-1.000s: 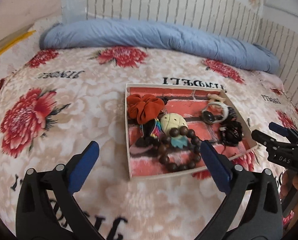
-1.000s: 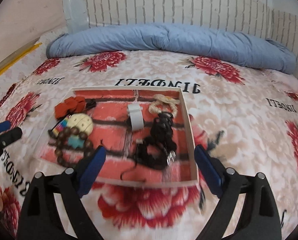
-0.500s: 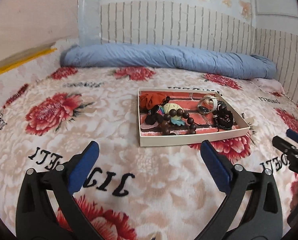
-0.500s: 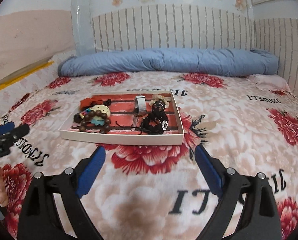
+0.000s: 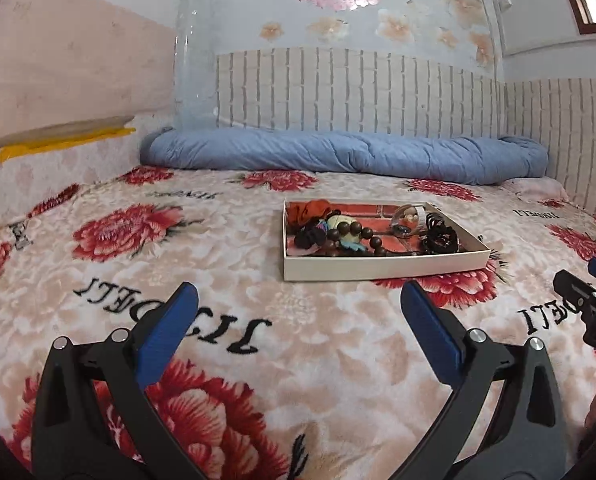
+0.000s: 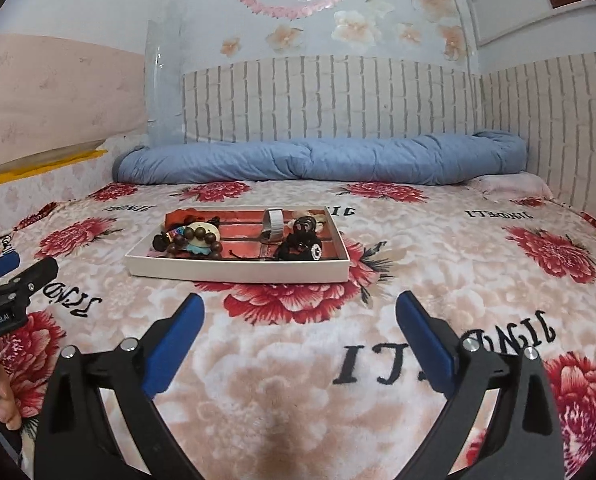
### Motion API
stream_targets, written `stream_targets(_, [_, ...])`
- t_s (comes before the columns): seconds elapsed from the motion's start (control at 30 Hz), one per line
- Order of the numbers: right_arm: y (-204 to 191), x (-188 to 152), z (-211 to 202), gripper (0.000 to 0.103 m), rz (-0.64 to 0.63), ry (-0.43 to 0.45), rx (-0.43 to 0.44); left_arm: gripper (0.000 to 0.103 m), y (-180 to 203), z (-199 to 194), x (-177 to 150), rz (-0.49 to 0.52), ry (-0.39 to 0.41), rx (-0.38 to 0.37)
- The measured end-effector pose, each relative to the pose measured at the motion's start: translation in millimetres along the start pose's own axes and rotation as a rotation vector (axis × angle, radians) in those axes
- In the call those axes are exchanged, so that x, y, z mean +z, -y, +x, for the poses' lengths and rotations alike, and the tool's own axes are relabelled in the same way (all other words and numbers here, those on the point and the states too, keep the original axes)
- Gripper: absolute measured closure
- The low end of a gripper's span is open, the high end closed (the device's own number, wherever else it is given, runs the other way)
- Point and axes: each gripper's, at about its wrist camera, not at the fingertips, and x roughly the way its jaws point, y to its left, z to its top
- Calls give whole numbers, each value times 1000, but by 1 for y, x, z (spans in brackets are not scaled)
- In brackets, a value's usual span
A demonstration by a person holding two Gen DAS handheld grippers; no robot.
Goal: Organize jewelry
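A shallow white box (image 5: pixel 378 269) with a red brick-pattern floor sits on the bed, also in the right wrist view (image 6: pixel 234 270). It holds a dark wooden bead bracelet (image 5: pixel 362 236) (image 6: pixel 194 240), an orange scrunchie (image 5: pixel 312 210), a silver ring-shaped band (image 6: pixel 273 222), black tangled pieces (image 5: pixel 440 238) (image 6: pixel 298 240) and a cream round piece (image 6: pixel 204 230). My left gripper (image 5: pixel 298 312) is open and empty, well short of the box. My right gripper (image 6: pixel 300 316) is open and empty, also short of it.
The bed is covered by a beige blanket with red flowers (image 6: pixel 298 360). A rolled blue quilt (image 5: pixel 338 154) lies along the brick-pattern headboard wall. The other gripper shows at each view's edge (image 5: pixel 590 304) (image 6: pixel 6 288).
Both grippers have drawn back and dropped low, away from the box, tilting up from looking down into it to a level view. Both stay open and empty.
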Motion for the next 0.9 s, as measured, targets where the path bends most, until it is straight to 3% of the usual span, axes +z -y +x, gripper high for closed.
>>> stream_targets(0.23, [-3, -4, -8, 4, -13, 47, -15, 5, 3, -5, -5, 17, 28, 18])
stream_targets(0.9, [-4, -4, -13, 4, -26, 64, -18, 5, 11, -14, -8, 49, 78, 18])
